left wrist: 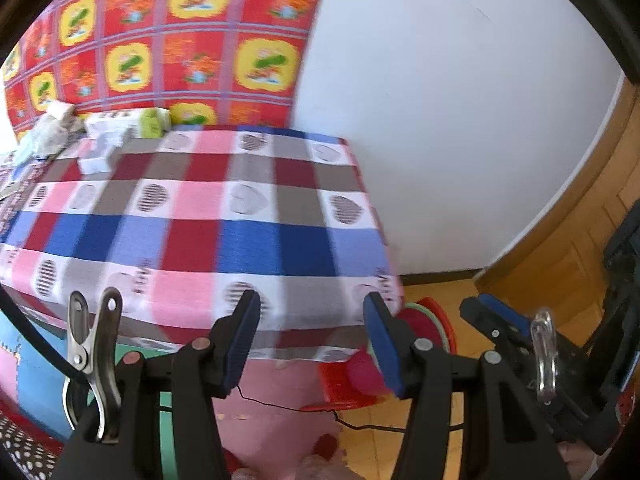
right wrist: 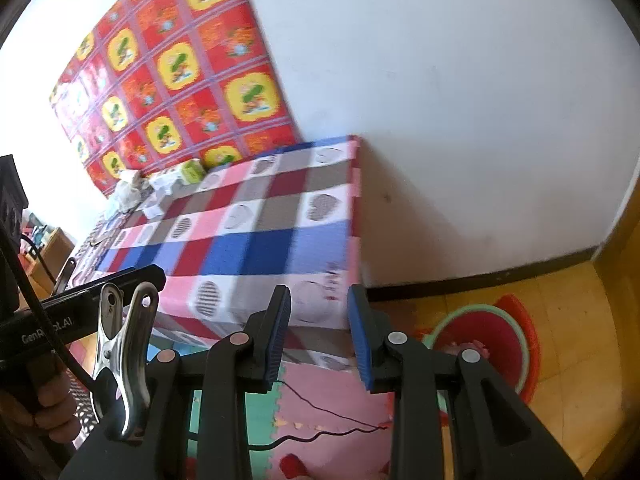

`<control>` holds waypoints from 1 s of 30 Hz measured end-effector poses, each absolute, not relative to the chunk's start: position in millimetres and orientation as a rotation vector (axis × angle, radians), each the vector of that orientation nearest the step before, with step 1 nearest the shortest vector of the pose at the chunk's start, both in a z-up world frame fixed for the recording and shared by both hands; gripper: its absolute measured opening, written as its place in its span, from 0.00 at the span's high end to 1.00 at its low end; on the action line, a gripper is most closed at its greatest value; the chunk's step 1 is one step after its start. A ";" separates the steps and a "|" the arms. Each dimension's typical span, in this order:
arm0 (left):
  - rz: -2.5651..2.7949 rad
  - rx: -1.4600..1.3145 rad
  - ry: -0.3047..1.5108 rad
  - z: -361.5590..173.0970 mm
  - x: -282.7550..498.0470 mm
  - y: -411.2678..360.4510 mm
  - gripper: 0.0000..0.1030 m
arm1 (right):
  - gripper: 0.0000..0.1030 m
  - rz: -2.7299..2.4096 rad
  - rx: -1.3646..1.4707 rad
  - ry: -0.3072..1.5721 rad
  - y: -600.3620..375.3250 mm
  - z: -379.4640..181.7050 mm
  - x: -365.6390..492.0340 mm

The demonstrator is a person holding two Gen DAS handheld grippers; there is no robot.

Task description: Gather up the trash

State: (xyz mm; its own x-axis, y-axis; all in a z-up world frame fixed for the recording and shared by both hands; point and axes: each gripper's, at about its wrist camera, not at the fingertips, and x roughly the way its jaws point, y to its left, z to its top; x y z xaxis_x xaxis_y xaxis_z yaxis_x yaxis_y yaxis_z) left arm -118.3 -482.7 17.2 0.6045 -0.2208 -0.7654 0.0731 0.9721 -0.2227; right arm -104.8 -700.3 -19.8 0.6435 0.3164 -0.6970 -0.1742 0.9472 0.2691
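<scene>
The scene is brightly lit – strongest at the left, where the wall [right wrist: 36, 120] is washed out. Motion blur smears the checked cloth [left wrist: 240, 208]; edges are bent by fisheye distortion.

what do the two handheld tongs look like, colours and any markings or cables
Both tongs, left and right, are black plastic with ribbed blue pads and round silver or copper-coloured rivets. A shiny metal spring clip sits beside each, with a black cable passing it. The left tool's body shows white lettering.
</scene>
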 end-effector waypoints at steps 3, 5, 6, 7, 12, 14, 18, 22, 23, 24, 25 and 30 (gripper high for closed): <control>-0.148 -0.192 0.894 23.8 -119.4 -446.4 0.45 | 0.70 0.307 0.180 0.818 -663.8 -12.0 -104.5; -0.131 -0.191 0.889 27.1 -119.3 -424.9 0.45 | 0.70 0.325 0.174 0.814 -638.0 -8.2 -103.3; -0.119 -0.190 0.882 29.5 -120.6 -409.5 0.45 | 0.70 0.332 0.173 0.813 -625.4 -7.0 -102.7; -0.109 -0.189 0.880 30.2 -120.5 -400.4 0.45 | 0.70 0.339 0.171 0.812 -613.1 -6.3 -101.7; -0.045 -0.196 0.865 36.2 -125.7 -342.3 0.45 | 0.70 0.379 0.170 0.803 -563.6 -2.2 -99.6; -0.013 -0.203 0.862 37.4 -126.8 -322.0 0.45 | 0.70 0.400 0.164 0.799 -542.7 -0.5 -97.8; 0.047 -0.228 0.860 38.9 -130.6 -284.6 0.45 | 0.70 0.444 0.144 0.799 -505.1 3.3 -91.8; 0.115 -0.263 0.862 38.2 -130.8 -247.7 0.45 | 0.70 0.501 0.111 0.797 -469.7 9.1 -80.5; 0.134 -0.272 0.861 38.2 -130.2 -238.6 0.45 | 0.70 0.510 0.107 0.797 -464.3 9.9 -78.1; 0.160 -0.285 0.858 38.3 -129.3 -226.4 0.45 | 0.70 0.525 0.103 0.797 -455.7 10.9 -73.0; 0.178 -0.292 0.857 37.9 -127.8 -217.8 0.45 | 0.70 0.534 0.101 0.797 -450.1 11.6 -69.7; 0.265 -0.328 0.852 36.1 -116.5 -172.6 0.45 | 0.70 0.590 0.096 0.790 -417.0 13.8 -45.3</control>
State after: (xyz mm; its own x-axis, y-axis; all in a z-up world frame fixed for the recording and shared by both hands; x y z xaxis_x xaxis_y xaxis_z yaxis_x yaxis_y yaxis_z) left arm -116.5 -172.6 36.1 0.6310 0.0974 -0.7696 -0.3566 0.9175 -0.1763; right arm -45.3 -417.0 13.8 0.5522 0.5333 -0.6408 -0.4633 0.8353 0.2959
